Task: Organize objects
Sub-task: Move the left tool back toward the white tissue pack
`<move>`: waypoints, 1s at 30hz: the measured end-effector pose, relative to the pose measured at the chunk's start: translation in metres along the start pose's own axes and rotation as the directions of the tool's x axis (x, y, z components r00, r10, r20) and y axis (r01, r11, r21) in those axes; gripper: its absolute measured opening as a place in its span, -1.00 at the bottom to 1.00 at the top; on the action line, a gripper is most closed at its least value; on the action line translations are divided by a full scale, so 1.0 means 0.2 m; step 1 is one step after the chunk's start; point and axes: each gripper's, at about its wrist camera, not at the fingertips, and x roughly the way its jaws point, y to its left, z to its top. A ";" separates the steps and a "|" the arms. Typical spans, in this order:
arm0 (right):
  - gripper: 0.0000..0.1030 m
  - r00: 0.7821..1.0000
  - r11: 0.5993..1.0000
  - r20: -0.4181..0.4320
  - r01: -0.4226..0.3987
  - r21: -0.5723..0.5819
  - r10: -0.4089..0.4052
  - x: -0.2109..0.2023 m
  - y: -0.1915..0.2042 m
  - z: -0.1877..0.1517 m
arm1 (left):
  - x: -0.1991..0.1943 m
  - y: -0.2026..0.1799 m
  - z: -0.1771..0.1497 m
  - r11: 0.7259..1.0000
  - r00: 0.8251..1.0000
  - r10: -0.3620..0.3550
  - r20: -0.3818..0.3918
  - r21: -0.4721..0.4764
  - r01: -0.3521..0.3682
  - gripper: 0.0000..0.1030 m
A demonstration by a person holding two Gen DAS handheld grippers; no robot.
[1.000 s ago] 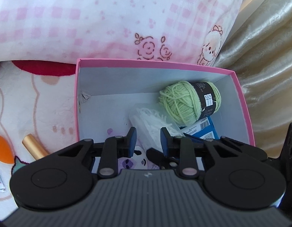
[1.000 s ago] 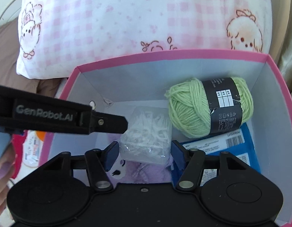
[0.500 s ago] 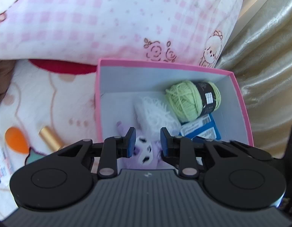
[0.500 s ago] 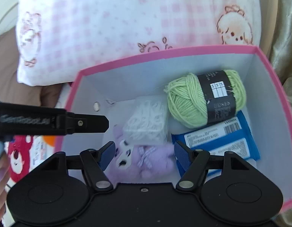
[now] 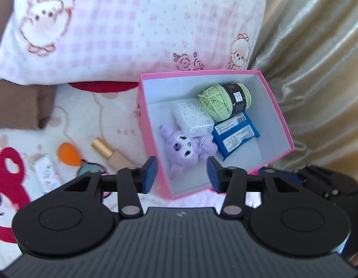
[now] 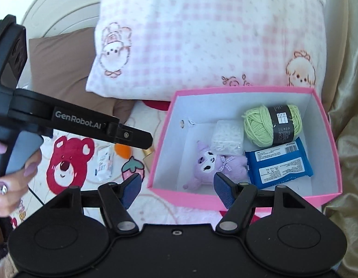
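Left gripper (image 5: 181, 171): released, empty.
Right gripper (image 6: 176, 187): released, empty.
Pink box (image 6: 244, 198): holds purple plush (image 6: 216, 164) (face up), green yarn (image 6: 271, 125).

"GenRobot.AI" on left gripper (image 6: 142, 139)

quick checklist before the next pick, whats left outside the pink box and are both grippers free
1. Left hand-held gripper open and carrying nothing: ok.
2. Right hand-held gripper open and carrying nothing: ok.
3. Pink box has spare room: ok; green yarn, blue packet, purple plush and clear bag lie inside, bare floor near the front.
4. Everything packed: not ok; orange sponge, gold-capped bottle and white tube lie on the blanket left of the box.
5. Bottle cap secure: cannot tell.
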 end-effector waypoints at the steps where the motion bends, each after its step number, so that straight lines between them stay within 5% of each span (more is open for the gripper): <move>1: 0.43 1.000 1.000 0.001 0.001 -0.011 -0.001 -0.03 0.03 0.00 | -0.04 0.01 -0.01 1.000 1.000 0.009 0.005 0.008 -0.009 0.00; 16: 0.44 0.996 0.965 0.010 -0.078 -0.249 0.083 -0.28 0.50 -0.07 | -0.55 0.33 -0.27 0.995 0.990 0.090 0.111 0.041 -0.095 0.42; 26: 0.45 0.989 0.924 -0.041 -0.149 -0.353 0.144 -0.05 0.73 -0.09 | -0.44 0.61 -0.38 0.994 0.991 0.081 0.110 -0.075 -0.073 0.45; 30: 0.65 0.988 0.948 -0.074 -0.154 -0.279 0.139 0.11 0.74 -0.08 | -0.36 0.66 -0.42 0.995 0.987 0.094 0.132 -0.035 -0.090 0.47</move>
